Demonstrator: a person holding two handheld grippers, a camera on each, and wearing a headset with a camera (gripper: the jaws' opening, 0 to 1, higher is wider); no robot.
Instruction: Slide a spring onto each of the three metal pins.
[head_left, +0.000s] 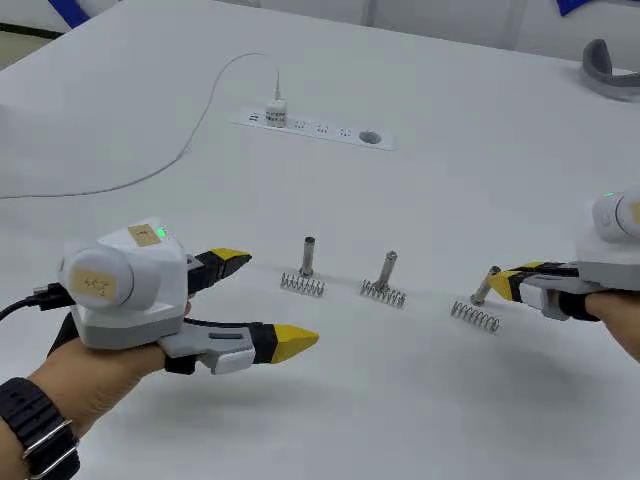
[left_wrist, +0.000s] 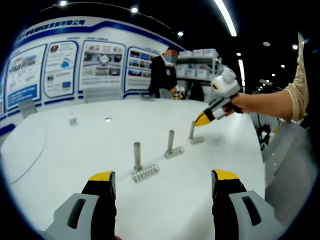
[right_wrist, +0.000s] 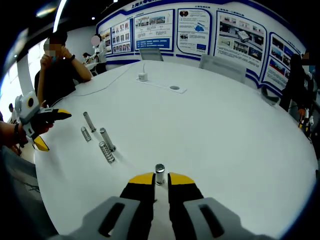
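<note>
- The right tool (right_wrist: 160, 179) is pinching narrow on the shaft of the right pin (head_left: 486, 286), which is leaning over in the head view.
- The left tool (head_left: 262, 300) is hovering wide and empty, near the left pin (head_left: 308, 255).
- The left pin and middle pin (head_left: 387, 268) are standing upright on the desk (head_left: 420, 400).
- The left spring (head_left: 302, 286), middle spring (head_left: 383, 294) and right spring (head_left: 474, 317) are each lying at the foot of a pin, and none is on a pin yet.
- The springs are looking light, thin-wired and springy, so they are likely to roll or squash under a hard pinch. I would be taking one gently across its middle coils, with its axis lined up with the pin.
- The pins are looking stiff, smooth and easy to tip, so gripping low is leaving the top free.
- The right tool's jaws are hiding the right pin's lower shaft in the right gripper view. I cannot tell whether its foot is touching the desk, or whether the springs are touching the pins.
</note>
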